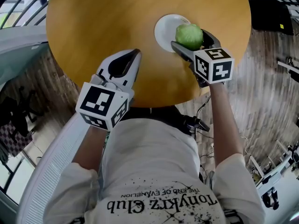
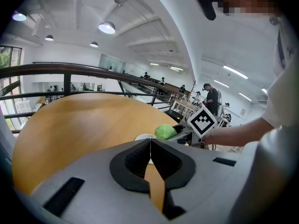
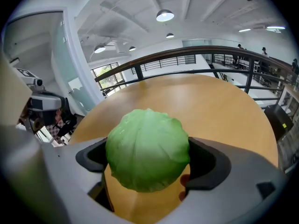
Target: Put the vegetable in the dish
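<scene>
**Head view.** We are looking steeply down on a round wooden tabletop (image 1: pixel 103 22). The right hand-held gripper (image 1: pixel 190 40) is clamping a round, pale-green leafy vegetable (image 1: pixel 188 35) between its jaws. The vegetable is overlapping the right rim of a small white dish (image 1: pixel 164 29), which is sitting close to the tabletop's near edge. The left hand-held gripper (image 1: pixel 136 54) is hovering over the tabletop to the left of the dish, apart from it.

**Left gripper view.** We are seeing the left hand-held gripper's (image 2: pixel 150 143) two dark jaws meeting along a closed seam, with nothing between them. Beyond them the dish (image 2: pixel 142 136) is showing as a thin white sliver. The vegetable (image 2: pixel 165 131) is lying just at its right, and the right hand-held gripper's marker cube (image 2: pixel 202 120) is standing behind it.

**Right gripper view.** The vegetable (image 3: pixel 148 148) is filling the gap between the jaws, which are pressing on its two sides. The tabletop (image 3: pixel 210 106) is spreading out beyond and below it. We cannot tell from any view whether the vegetable is touching the dish.
</scene>
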Motion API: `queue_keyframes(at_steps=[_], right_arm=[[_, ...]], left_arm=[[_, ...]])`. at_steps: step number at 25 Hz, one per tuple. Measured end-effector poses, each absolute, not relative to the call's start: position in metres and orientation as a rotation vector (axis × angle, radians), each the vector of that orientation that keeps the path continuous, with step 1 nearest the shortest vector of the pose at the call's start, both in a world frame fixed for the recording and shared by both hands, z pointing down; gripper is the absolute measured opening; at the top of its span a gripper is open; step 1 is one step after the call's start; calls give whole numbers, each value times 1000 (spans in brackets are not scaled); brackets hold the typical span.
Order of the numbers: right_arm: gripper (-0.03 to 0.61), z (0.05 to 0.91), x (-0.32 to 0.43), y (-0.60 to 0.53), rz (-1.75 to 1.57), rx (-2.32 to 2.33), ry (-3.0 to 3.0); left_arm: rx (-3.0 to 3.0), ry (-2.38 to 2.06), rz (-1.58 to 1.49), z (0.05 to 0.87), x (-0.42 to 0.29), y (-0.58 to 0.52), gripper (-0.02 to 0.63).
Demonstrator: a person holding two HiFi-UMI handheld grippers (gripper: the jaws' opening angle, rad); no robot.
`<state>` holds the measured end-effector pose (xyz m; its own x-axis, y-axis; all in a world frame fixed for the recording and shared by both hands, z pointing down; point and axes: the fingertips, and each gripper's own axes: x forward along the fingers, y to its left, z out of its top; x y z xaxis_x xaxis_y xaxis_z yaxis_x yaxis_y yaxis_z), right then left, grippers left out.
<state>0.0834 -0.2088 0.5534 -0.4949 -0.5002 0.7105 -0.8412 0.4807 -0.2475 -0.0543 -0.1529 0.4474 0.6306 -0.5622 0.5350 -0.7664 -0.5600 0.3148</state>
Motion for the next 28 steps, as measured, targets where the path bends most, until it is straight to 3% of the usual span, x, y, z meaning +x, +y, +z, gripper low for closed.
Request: queue_keyframes(at_steps=[28], right_arm=[[488,605,54,-223,643,999,-2053]], left_arm=[[2227,-1086,525,472,-81,-143,23]])
